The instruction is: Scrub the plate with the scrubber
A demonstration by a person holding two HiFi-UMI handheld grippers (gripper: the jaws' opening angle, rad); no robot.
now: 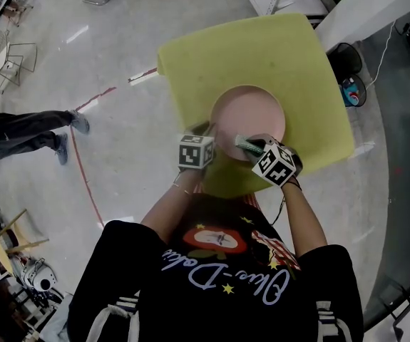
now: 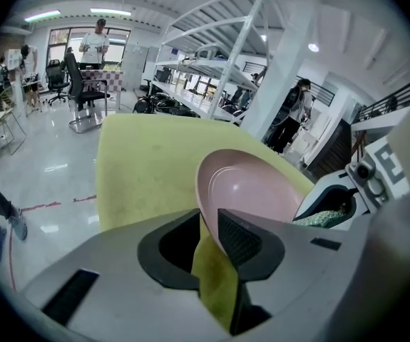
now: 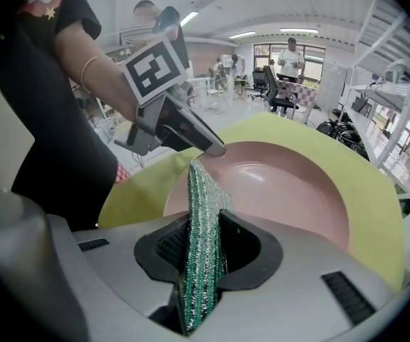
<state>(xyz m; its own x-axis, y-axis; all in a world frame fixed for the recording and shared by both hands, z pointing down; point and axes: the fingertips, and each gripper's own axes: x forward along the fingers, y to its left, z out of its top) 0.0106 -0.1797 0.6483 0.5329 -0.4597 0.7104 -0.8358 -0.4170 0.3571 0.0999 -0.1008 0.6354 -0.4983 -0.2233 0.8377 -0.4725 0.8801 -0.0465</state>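
Well, on my left the left hand-held gripper sits astride the near rim of the plate, jaws parted and not clamped; only its ribbed dark pad touches the thin edge. I see a round, smooth, glossy pink plate with a shallow well, lying on the matte yellow tabletop, a rounded square. To the right, the right hand-held gripper is clenched on the scrubber, a flat green pad of glittery woven mesh standing on edge, its tip at the plate's near rim.
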